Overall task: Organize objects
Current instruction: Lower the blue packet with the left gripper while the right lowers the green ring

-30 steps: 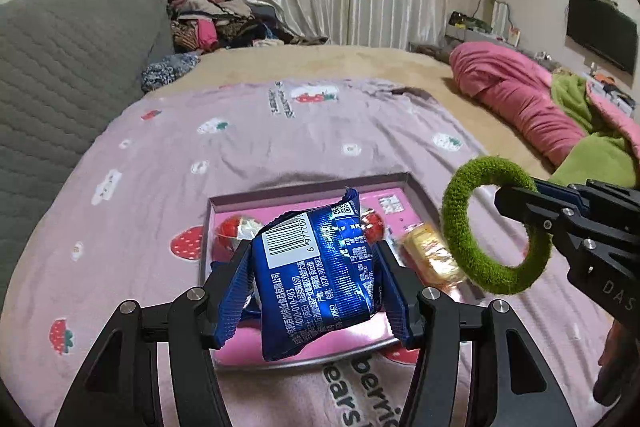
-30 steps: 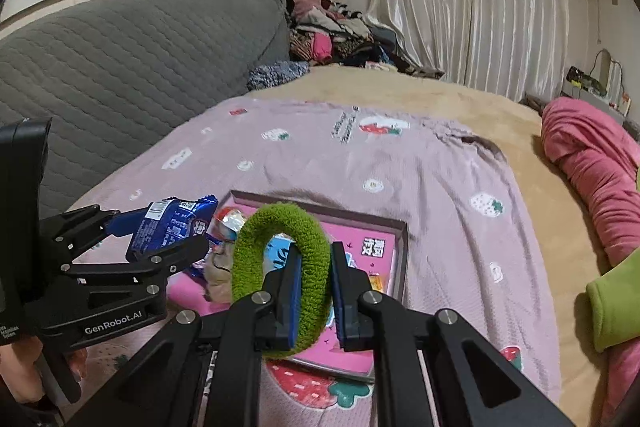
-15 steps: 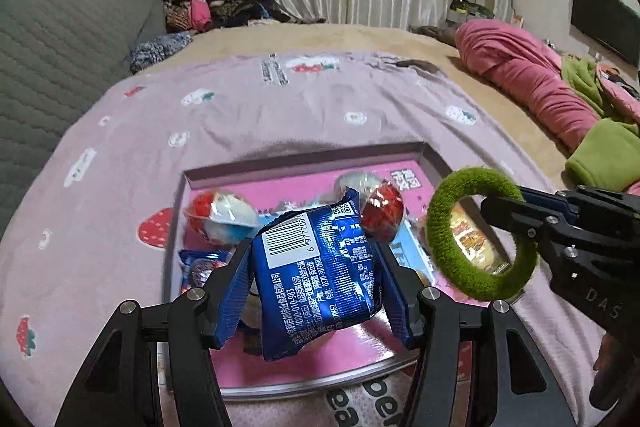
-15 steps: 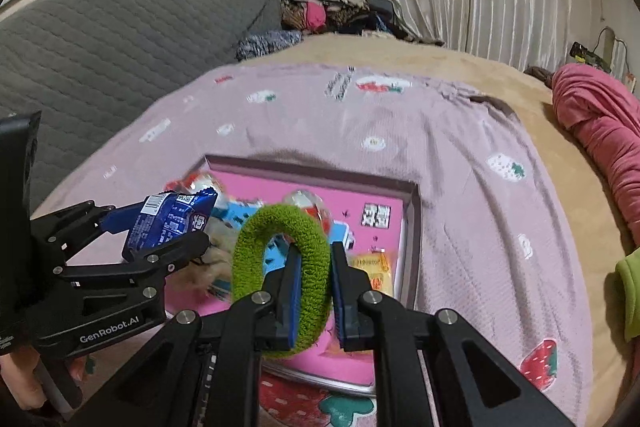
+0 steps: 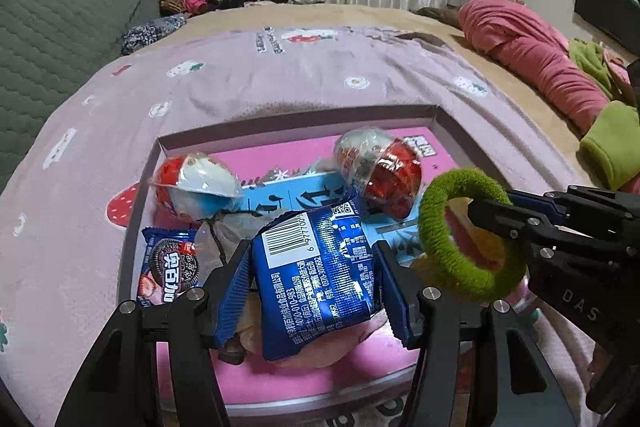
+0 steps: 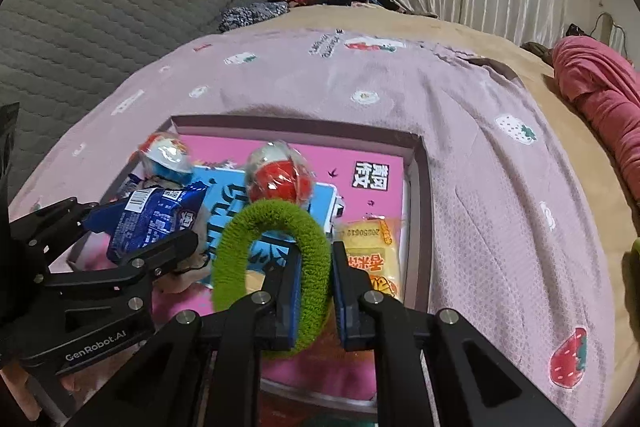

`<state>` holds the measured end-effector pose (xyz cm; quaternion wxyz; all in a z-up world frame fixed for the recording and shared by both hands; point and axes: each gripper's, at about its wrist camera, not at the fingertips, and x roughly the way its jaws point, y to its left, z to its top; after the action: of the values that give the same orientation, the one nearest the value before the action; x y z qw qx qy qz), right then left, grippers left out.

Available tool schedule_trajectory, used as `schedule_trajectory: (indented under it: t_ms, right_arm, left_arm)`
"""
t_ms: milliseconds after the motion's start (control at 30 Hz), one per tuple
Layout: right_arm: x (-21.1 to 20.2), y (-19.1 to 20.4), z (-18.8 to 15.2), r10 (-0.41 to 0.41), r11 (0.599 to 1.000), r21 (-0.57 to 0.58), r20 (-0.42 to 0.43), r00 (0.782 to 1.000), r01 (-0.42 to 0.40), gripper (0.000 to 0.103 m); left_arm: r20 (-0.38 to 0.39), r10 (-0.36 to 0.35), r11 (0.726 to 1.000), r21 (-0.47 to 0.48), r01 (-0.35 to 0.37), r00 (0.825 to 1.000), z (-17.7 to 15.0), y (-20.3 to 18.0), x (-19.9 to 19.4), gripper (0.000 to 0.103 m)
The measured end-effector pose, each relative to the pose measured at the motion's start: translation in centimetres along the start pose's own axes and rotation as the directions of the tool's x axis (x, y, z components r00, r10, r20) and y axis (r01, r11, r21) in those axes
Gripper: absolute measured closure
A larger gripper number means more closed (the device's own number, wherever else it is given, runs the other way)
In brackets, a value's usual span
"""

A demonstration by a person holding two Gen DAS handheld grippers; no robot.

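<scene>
Packet (image 5: 320, 279), light and crinkly, sits clamped across its width in my left gripper (image 5: 316, 281); soft hair tie (image 6: 276, 267) stays pinched in my right gripper (image 6: 314, 291), above tray (image 6: 420, 187).

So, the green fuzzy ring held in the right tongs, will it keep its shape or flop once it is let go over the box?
The green ring looks soft: the right tongs squeeze its band thin. It likely springs back and lands without bouncing. Its fuzzy surface probably grips, so it should not slide or roll far in the pink box.
</scene>
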<state>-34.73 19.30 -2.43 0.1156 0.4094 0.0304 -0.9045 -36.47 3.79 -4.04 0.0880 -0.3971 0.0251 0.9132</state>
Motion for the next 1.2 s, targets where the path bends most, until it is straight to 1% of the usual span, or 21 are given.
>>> schedule_trajectory:
  t_ms: [100, 233, 300, 333, 367, 433, 600, 700, 833, 933, 1000, 1067, 1200]
  right_arm:
    - [0.6, 0.1, -0.2, -0.015, 1.0, -0.011, -0.013, 1.0, 0.015, 0.088]
    - [0.8, 0.2, -0.2, -0.014, 1.0, -0.012, -0.011, 1.0, 0.014, 0.088]
    - [0.8, 0.3, 0.0, -0.015, 1.0, -0.014, -0.013, 1.0, 0.015, 0.084]
    - [0.7, 0.3, 0.0, -0.017, 1.0, -0.012, -0.009, 1.0, 0.017, 0.079]
    - [0.7, 0.3, 0.0, -0.023, 1.0, -0.013, -0.007, 1.0, 0.023, 0.07]
    - [0.6, 0.3, 0.0, -0.028, 1.0, -0.014, -0.009, 1.0, 0.028, 0.06]
    - [0.3, 0.3, 0.1, -0.035, 0.999, -0.009, -0.002, 0.999, 0.035, 0.059]
    - [-0.3, 0.4, 0.2, -0.034, 0.999, -0.012, 0.007, 0.999, 0.034, 0.058]
    - [-1.2, 0.3, 0.4, -0.035, 0.999, -0.008, 0.02, 0.999, 0.035, 0.046]
    - [-2.1, 0.4, 0.4, -0.033, 0.999, -0.008, 0.028, 0.999, 0.033, 0.045]
    - [-2.6, 0.5, 0.3, -0.04, 0.999, -0.009, 0.034, 0.999, 0.04, 0.042]
    - [-3.1, 0.4, 0.2, -0.034, 0.999, -0.007, 0.037, 0.999, 0.035, 0.036]
    - [-4.1, 0.3, 0.1, -0.034, 0.999, 0.0, 0.043, 0.998, 0.034, 0.036]
  left_arm:
    - [0.002, -0.014, 1.0, 0.003, 0.014, 1.0, -0.2, -0.2, 0.4, 0.041]
    - [0.012, 0.006, 1.0, 0.018, -0.006, 1.0, -0.2, -0.5, 0.5, 0.038]
    - [0.011, 0.012, 1.0, 0.022, -0.012, 1.0, -0.2, -0.5, 0.5, 0.036]
    - [0.015, 0.014, 1.0, 0.019, -0.014, 1.0, -0.2, -0.4, 0.4, 0.036]
    - [0.017, 0.017, 1.0, 0.017, -0.017, 1.0, -0.2, -0.4, 0.3, 0.033]
    - [0.018, 0.022, 1.0, 0.015, -0.022, 1.0, -0.2, -0.3, 0.2, 0.032]
    - [0.027, 0.029, 1.0, 0.003, -0.029, 0.999, -0.3, 0.4, -0.6, 0.028]
    - [0.027, 0.018, 1.0, -0.005, -0.018, 0.999, -0.3, 0.5, -1.1, 0.026]
    - [0.037, 0.016, 1.0, -0.003, -0.016, 0.999, -0.1, 0.6, -2.1, 0.024]
    - [0.047, 0.012, 1.0, -0.007, -0.012, 0.999, 0.0, 0.7, -3.0, 0.024]
    - [0.059, 0.023, 1.0, -0.002, -0.023, 0.998, 0.2, 0.6, -3.8, 0.024]
    - [0.069, 0.025, 1.0, -0.001, -0.025, 0.997, 0.4, 0.6, -4.4, 0.024]
    - [0.084, 0.037, 0.999, -0.002, -0.037, 0.996, 0.7, 0.9, -5.5, 0.023]
